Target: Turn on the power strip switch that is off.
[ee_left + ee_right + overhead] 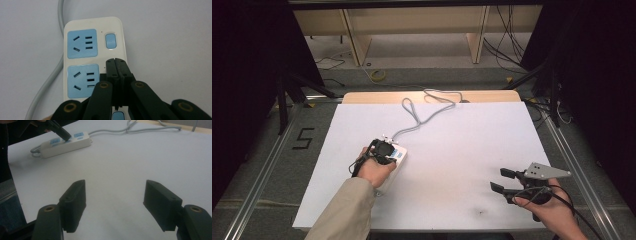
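Nearest the person, at the front right of the table (437, 150), the right gripper (502, 181) rests low with its jaws spread wide and nothing between them; its own view shows the two black pads (73, 202) standing well apart over bare white surface. It lies well away from the work.

Farther in, on the left half of the table, the left gripper (384, 150) is held down onto the power strip (398, 159). Its jaws are pressed together, pinching nothing, and the joined tips (116, 66) sit on the strip's white face in the column of blue switches, between the far switch (111, 41) and the near switch (117, 116). Whether a switch lies hidden under the tips cannot be told.

The coming move likely turns on that alignment. The strip's long axis runs away from the left hand (373, 172), roughly in line with the gripper, so the switches lie straight ahead and behind the tips, the blue sockets (81, 43) off to their left. The left hand is plainly the nearer one.

The left gripper view gives the switch and socket layout, which the high view blurs. The right gripper view shows the strip (65, 143) side-on, with the dark jaws angled down on its top. Beyond, the grey cable (418, 114) loops toward the table's far edge.
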